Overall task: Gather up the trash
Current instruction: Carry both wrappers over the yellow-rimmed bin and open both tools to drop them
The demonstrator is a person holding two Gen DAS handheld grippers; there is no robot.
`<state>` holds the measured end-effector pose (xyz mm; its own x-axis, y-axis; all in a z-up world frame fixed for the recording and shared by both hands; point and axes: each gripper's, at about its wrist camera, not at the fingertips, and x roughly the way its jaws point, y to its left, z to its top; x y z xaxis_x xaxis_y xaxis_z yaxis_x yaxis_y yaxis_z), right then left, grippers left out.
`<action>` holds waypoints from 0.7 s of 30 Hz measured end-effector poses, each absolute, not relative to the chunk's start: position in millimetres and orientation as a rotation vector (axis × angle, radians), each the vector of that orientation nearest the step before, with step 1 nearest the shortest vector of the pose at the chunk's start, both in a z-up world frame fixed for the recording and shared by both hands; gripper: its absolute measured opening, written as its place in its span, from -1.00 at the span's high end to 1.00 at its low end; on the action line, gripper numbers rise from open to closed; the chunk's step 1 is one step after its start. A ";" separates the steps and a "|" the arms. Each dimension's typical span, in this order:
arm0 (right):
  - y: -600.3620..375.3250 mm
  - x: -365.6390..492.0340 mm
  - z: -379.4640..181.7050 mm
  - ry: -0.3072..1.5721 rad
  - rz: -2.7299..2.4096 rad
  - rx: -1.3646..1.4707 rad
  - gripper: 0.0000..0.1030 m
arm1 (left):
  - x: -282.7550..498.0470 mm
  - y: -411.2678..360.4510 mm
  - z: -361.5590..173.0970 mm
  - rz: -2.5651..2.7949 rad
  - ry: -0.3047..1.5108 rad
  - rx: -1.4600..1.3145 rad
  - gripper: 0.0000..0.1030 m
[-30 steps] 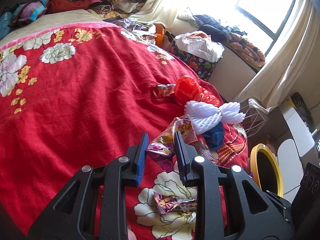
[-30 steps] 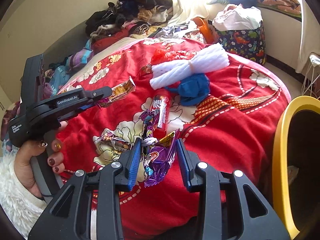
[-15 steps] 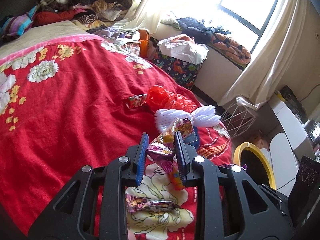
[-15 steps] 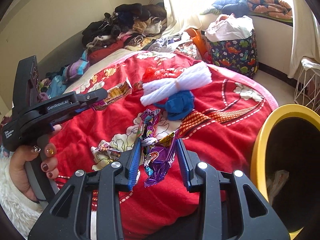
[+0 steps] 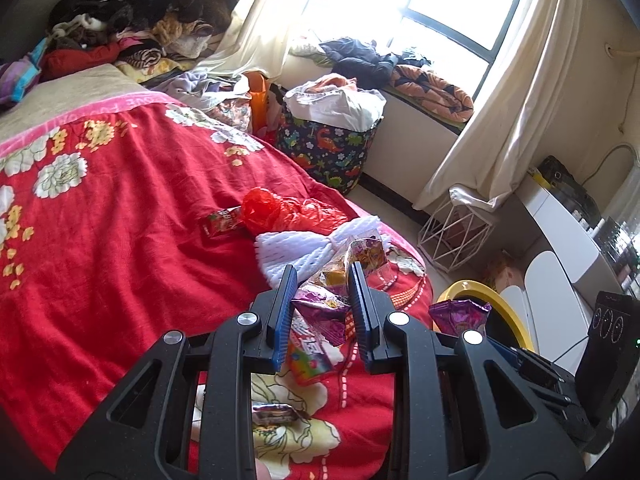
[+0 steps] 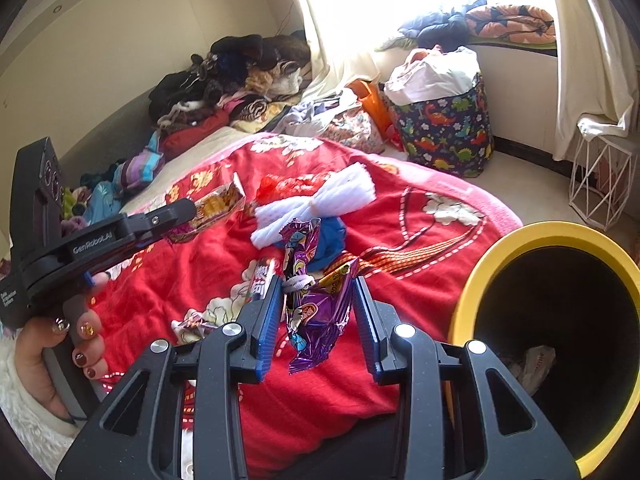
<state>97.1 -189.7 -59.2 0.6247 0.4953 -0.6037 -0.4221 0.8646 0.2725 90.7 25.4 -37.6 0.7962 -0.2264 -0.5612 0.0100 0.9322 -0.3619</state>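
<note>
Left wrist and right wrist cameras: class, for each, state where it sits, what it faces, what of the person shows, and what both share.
Left wrist: on the left gripper, facing down over the red floral blanket towards the window; a crinkled snack wrapper between its fingers.
Right wrist: on the right gripper, facing the blanket; purple foil wrapper held; the person's left hand shows.
Shared: white foam netting, yellow-rimmed bin.

A foam net (image 6: 316, 200) and a plastic bag (image 5: 288, 212) are spread on the bed (image 5: 120, 216), the bag lying behind the net. A bin (image 6: 552, 344) is placed on the floor just beside the bed's right edge. Behind the bed, a fabric basket (image 6: 448, 128) is set below the window, with a wire stand (image 6: 600, 184) to its right.
</note>
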 end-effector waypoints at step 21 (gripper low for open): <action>-237.8 96.4 -44.7 0.670 0.437 0.178 0.35 | 90.2 -12.7 -24.8 -0.206 0.627 -0.296 0.60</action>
